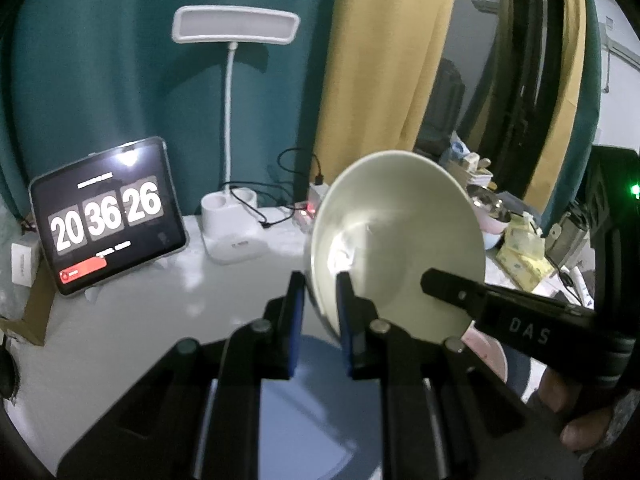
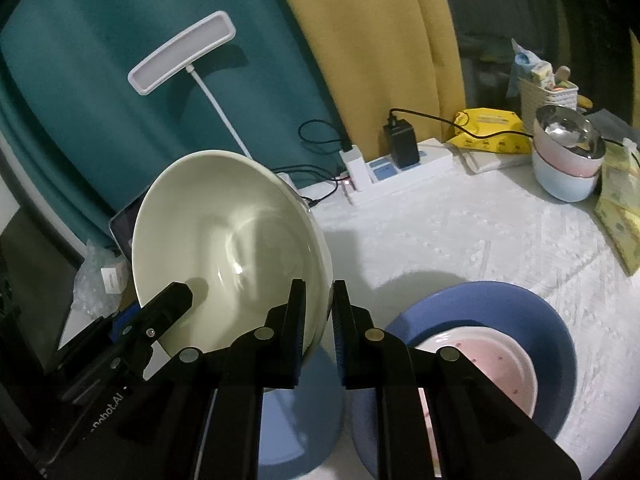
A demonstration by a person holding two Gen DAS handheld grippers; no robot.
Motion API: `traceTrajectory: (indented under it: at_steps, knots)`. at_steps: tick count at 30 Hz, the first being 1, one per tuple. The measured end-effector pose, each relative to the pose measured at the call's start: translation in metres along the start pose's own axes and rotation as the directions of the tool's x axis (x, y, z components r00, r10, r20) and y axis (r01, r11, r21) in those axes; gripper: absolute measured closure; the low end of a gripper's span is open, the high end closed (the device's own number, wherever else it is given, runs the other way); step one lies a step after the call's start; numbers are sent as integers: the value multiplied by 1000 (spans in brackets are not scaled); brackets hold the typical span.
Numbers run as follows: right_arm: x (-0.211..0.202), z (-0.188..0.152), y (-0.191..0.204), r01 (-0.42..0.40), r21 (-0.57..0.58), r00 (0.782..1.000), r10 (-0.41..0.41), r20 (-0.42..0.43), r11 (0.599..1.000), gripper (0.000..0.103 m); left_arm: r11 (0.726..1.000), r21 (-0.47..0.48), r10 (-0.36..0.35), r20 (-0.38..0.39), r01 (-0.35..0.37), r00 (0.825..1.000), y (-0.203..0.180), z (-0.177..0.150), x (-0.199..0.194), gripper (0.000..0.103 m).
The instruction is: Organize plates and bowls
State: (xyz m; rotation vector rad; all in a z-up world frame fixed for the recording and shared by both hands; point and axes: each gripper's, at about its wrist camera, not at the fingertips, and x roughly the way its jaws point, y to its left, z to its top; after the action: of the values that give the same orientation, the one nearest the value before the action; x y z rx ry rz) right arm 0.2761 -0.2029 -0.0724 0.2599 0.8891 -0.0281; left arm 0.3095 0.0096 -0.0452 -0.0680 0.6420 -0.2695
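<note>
We hold the cream bowl (image 2: pixel 224 248) tilted above the table, left gripper (image 1: pixel 320 316) and right gripper (image 2: pixel 318 320) both pinching its rim. The blue plate (image 2: pixel 532 312) lies lower right, nearer the right gripper.

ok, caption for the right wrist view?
Both grippers, right and left, hold a cream bowl tilted above a blue bowl containing a pink dish.

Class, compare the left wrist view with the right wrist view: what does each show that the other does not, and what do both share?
Only the left wrist view: the tablet clock face and the lamp base.
Only the right wrist view: the pink dish inside the blue bowl, and the yellow packet.
Both: the cream bowl, gripped at its rim by the left gripper and right gripper.
</note>
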Motion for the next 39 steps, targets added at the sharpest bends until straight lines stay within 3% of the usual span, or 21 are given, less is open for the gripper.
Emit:
traceTrajectory:
  at_steps: [23, 39]
  knots:
    - [-41, -14, -56, 19, 56, 999, -20, 25, 998, 89, 998, 60, -31, -27, 33, 999, -65, -12, 0, 87]
    - [-49, -27, -87, 45, 79, 999, -46, 13, 996, 89, 995, 87, -44, -71, 50, 997, -96, -26, 14, 87]
